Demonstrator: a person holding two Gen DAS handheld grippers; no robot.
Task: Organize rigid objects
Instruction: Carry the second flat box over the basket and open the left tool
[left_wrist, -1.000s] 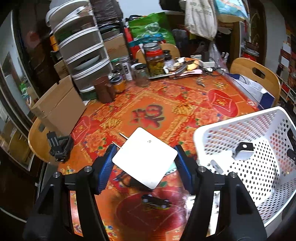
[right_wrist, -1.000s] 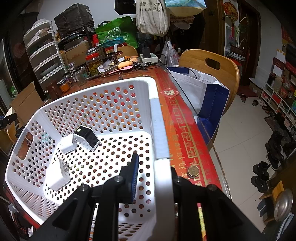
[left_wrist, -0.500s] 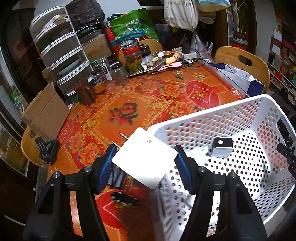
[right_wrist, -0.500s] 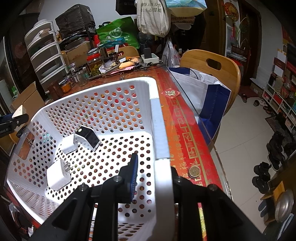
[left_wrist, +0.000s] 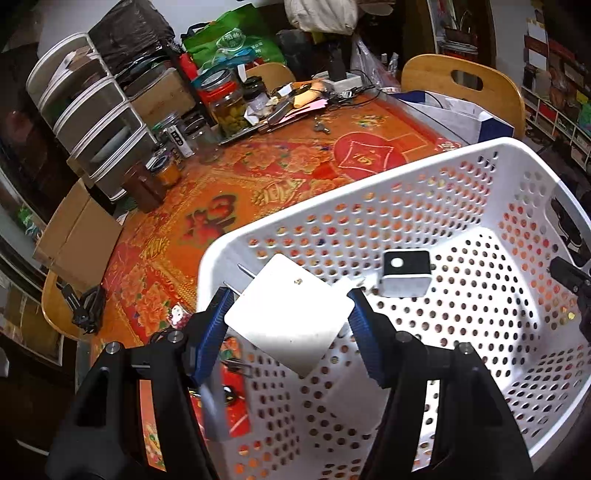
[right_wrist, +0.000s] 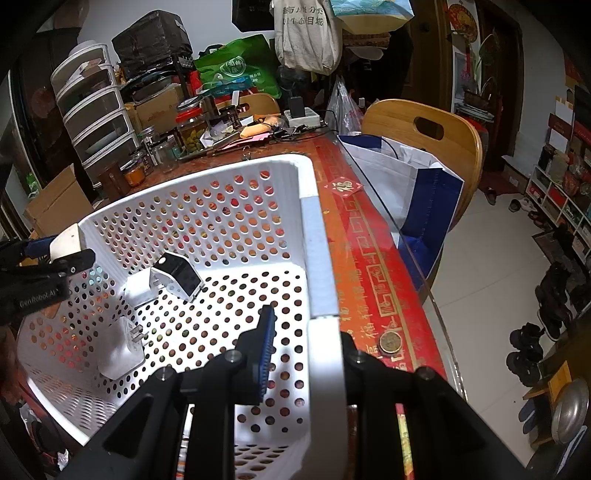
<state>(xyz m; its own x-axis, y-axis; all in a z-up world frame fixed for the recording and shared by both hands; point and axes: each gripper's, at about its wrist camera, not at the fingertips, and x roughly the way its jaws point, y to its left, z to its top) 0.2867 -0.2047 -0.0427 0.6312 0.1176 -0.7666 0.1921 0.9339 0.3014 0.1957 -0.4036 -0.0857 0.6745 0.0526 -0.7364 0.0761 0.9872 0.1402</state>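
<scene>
A white square charger (left_wrist: 290, 320), with 2 metal prongs at its far-left edge, is clamped between the blue pads (left_wrist: 212, 328) of the left gripper (left_wrist: 288, 325). It is held tilted in the air above the near-left corner of the white perforated basket (left_wrist: 461, 158), just over the rim. The right gripper (right_wrist: 306, 354) is closed on the basket's right wall, with the near end of the rim pinched between its fingers, so the basket is judged to be steadied for the drop.

Inside the basket, a small black-and-silver cube adapter (right_wrist: 177, 275) is seen leaning against a white plug (right_wrist: 138, 290), and a second white plug (right_wrist: 122, 349) lies nearer, prongs pointing right. The basket stands on the red patterned tablecloth (left_wrist: 280, 166).

The step in hand is judged to be the placing of the charger. It would best be carried a little further past the rim, toward the bare floor to the right of the 3 items, and lowered close to the bottom before the pads are parted, so that nothing is struck or bounced. The hold on the wall should be kept until the charger is settled. The prongs are best kept clear of the holes.
</scene>
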